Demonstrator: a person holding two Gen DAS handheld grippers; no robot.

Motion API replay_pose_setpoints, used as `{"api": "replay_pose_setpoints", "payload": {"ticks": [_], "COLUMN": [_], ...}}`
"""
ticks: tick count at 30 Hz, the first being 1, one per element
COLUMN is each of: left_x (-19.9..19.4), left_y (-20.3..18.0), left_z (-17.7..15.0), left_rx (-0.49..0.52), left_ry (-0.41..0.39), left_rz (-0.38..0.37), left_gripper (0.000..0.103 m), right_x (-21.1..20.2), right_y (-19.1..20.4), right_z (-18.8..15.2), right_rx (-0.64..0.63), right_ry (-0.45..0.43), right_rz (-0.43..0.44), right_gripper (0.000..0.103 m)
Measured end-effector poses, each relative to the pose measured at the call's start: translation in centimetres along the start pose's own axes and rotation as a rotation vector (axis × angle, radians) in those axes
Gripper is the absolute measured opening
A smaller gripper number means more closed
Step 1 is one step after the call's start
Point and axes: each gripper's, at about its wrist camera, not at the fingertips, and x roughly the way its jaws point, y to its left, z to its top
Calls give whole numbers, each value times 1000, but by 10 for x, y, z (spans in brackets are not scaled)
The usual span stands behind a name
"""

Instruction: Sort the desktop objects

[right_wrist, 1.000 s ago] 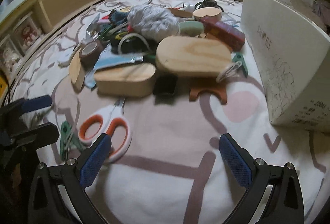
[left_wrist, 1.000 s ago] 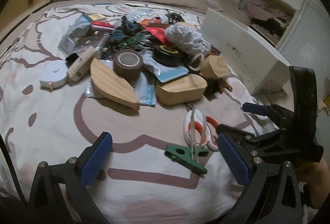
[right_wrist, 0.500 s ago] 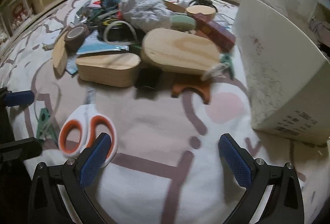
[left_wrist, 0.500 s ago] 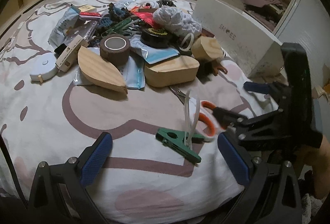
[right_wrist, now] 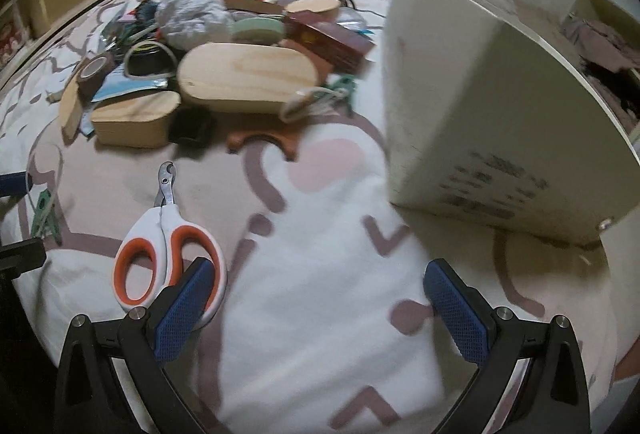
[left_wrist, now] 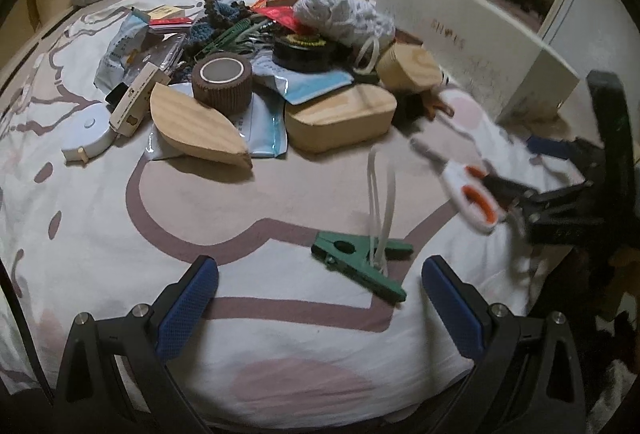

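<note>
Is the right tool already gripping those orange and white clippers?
No. The right tool stands wide open, and the clippers lie flat on the blanket beside its left finger, not between the two.

My right claw [right_wrist: 320,308] hangs wide open over the bed [right_wrist: 320,334]; its left pad touches the orange-handled clippers [right_wrist: 160,254] at lower left, the white box [right_wrist: 480,122] fills the right, clutter pile [right_wrist: 224,62] upper left

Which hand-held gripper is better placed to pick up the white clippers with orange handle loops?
Probably the right hand-held gripper: it is open, and its left finger already overlaps the white clippers with orange handle loops. The left hand-held gripper, also open, faces the green plastic clip instead.
</note>
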Motion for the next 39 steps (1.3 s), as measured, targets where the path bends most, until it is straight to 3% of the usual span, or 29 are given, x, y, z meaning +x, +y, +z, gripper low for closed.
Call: {"api": "replay_pose_setpoints", "payload": {"ticks": [8,24,30,39], "left_x": [3,4,0,-10], "left_y": [5,41,43,31], "left_z": [2,11,7,0], "left_rx": [47,-8,-16,-46], "left_ry": [60,101,100,61], "left_rz": [81,209,190,16], "left_gripper": [103,103,103,103], "right_x": [1,4,5,6], "right_y": [-9,-10,-11,-12], "right_z": [-11,-23,-25,-27], "right_rx": [90,152,171,180], "right_ry": [-4,-90,-112,-128], "right_rz": [10,7,7,11], "right_gripper": [103,103,103,103]}}
